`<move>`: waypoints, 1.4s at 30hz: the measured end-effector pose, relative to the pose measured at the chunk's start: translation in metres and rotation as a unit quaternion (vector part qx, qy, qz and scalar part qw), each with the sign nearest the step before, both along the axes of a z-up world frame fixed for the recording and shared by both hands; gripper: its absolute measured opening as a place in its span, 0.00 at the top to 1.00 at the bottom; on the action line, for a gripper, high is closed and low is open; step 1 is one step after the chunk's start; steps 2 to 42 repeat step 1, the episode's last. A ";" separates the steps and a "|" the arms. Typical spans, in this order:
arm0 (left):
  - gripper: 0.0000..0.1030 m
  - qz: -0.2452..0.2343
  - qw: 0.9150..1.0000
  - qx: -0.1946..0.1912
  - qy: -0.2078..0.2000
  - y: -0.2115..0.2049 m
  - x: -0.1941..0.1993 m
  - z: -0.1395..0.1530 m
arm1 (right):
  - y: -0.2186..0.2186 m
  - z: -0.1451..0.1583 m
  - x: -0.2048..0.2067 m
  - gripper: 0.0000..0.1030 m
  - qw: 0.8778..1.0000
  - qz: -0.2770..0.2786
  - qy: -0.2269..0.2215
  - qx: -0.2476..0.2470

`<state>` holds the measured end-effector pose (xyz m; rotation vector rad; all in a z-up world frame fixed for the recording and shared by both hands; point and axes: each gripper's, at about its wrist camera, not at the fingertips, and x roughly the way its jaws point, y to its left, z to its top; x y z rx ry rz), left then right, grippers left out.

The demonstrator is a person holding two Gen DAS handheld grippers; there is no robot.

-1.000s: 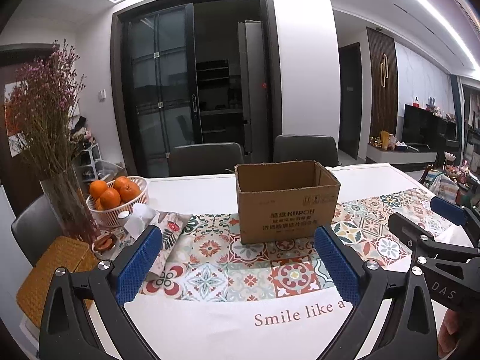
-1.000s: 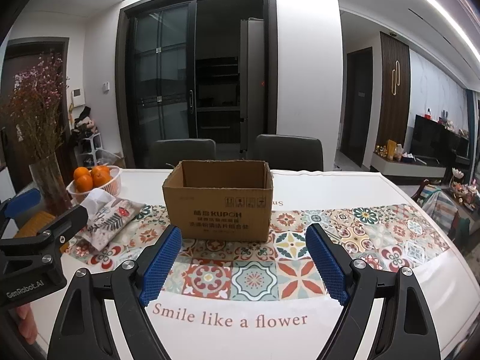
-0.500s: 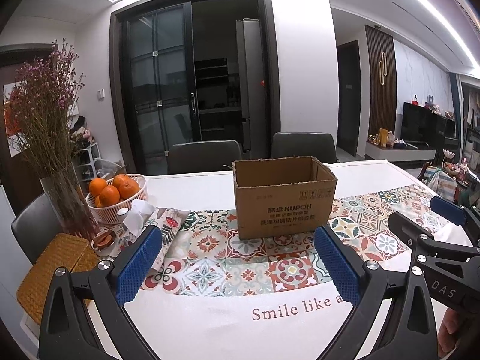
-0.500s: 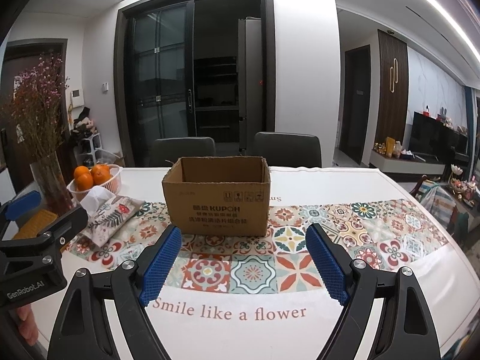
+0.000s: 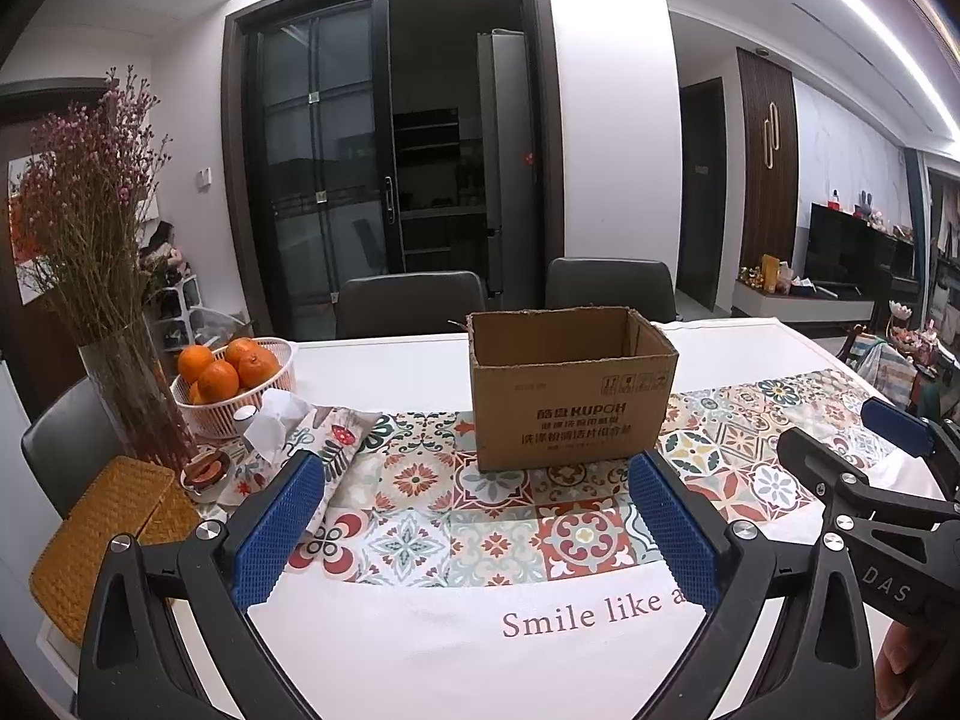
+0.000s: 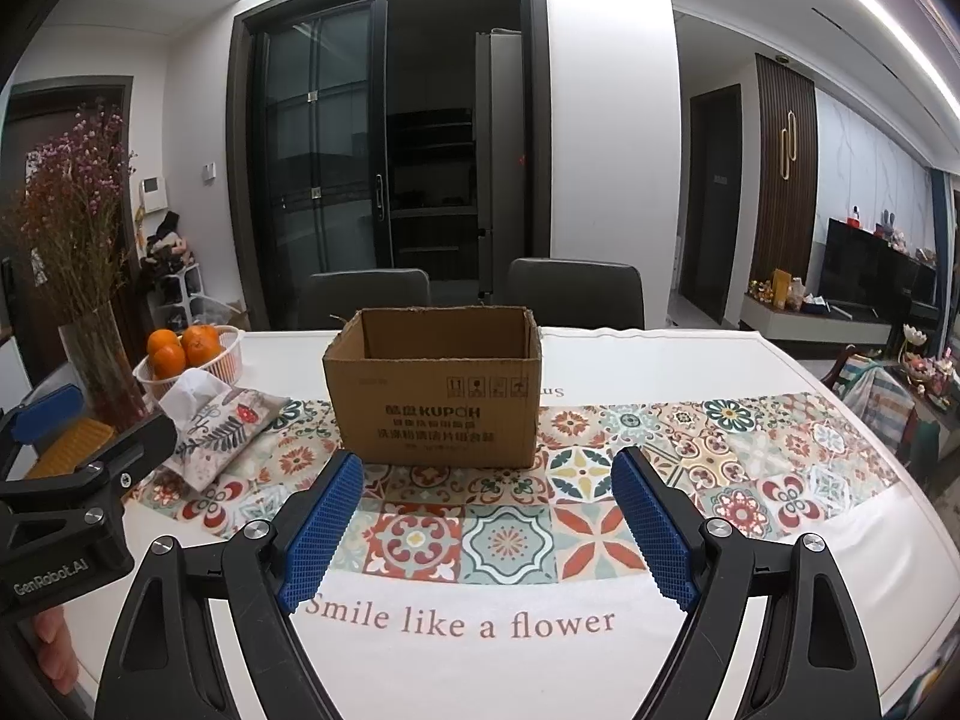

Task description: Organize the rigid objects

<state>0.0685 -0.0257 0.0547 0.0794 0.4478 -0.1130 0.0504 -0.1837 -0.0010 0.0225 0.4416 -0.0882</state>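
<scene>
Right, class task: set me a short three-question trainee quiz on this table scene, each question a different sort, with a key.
1. True or false: the cardboard box is open at the top.
2. Multiple choice: the oranges sit in A) a white basket, B) the box, C) a glass vase.
3. Fill in: both the left tool and the right tool are ____ and hold nothing.

Key: 1 true; 2 A, the white basket; 3 open.

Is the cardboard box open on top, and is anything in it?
Open: the cardboard box stands upright with no flaps over its top. Contents: cannot tell, only upper inner walls show.
</scene>
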 end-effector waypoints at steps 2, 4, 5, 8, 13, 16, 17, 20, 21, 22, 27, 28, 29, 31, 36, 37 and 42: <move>0.00 0.000 1.000 0.000 0.000 0.000 0.000 0.000 | 0.000 0.000 0.000 0.17 1.000 0.000 0.000 0.000; 0.00 0.000 1.000 0.000 0.000 0.000 0.000 0.000 | 0.000 0.000 0.000 0.17 1.000 0.000 0.000 0.000; 0.00 0.000 1.000 0.000 0.000 0.000 0.000 0.000 | 0.000 0.000 0.000 0.17 1.000 0.000 0.000 0.000; 0.00 0.000 1.000 0.000 0.000 0.000 0.000 0.000 | 0.000 0.000 0.000 0.17 1.000 0.000 0.000 0.000; 0.00 0.000 1.000 0.000 0.000 0.000 0.000 0.000 | 0.000 0.000 0.000 0.17 1.000 0.000 0.000 0.000; 0.00 0.000 1.000 0.000 0.000 0.000 0.000 0.000 | 0.000 0.000 0.000 0.17 1.000 0.000 0.000 0.000; 0.00 0.000 1.000 0.000 0.000 0.000 0.000 0.000 | 0.000 0.000 0.000 0.17 1.000 0.000 0.000 0.000; 0.00 0.000 1.000 0.000 0.000 0.000 0.000 0.000 | 0.000 0.000 0.000 0.17 1.000 0.000 0.000 0.000; 0.00 0.000 1.000 0.000 0.000 0.000 0.000 0.000 | 0.000 0.000 0.000 0.17 1.000 0.000 0.000 0.000; 0.00 0.000 1.000 0.000 0.000 0.000 0.000 0.000 | 0.000 0.000 0.000 0.17 1.000 0.000 0.000 0.000; 0.00 0.000 1.000 0.000 0.000 0.000 0.000 0.000 | 0.000 0.000 0.000 0.17 1.000 0.000 0.000 0.000; 0.00 0.000 1.000 0.000 0.000 0.000 0.000 0.000 | 0.000 0.000 0.000 0.17 1.000 0.000 0.000 0.000; 0.00 0.000 1.000 0.000 0.000 0.000 0.000 0.000 | 0.000 0.000 0.000 0.17 1.000 0.000 0.000 0.000; 0.00 0.000 1.000 0.000 0.000 0.000 0.000 0.000 | 0.000 0.000 0.000 0.17 1.000 0.000 0.000 0.000; 0.00 0.000 1.000 0.000 0.000 0.000 0.000 0.000 | 0.000 0.000 0.000 0.17 1.000 0.000 0.000 0.000; 0.00 0.000 1.000 0.000 0.000 0.000 0.000 0.000 | 0.000 0.000 0.000 0.17 1.000 0.000 0.000 0.000; 0.00 0.000 1.000 0.000 0.000 0.000 0.000 0.000 | 0.000 0.000 0.000 0.17 1.000 0.000 0.000 0.000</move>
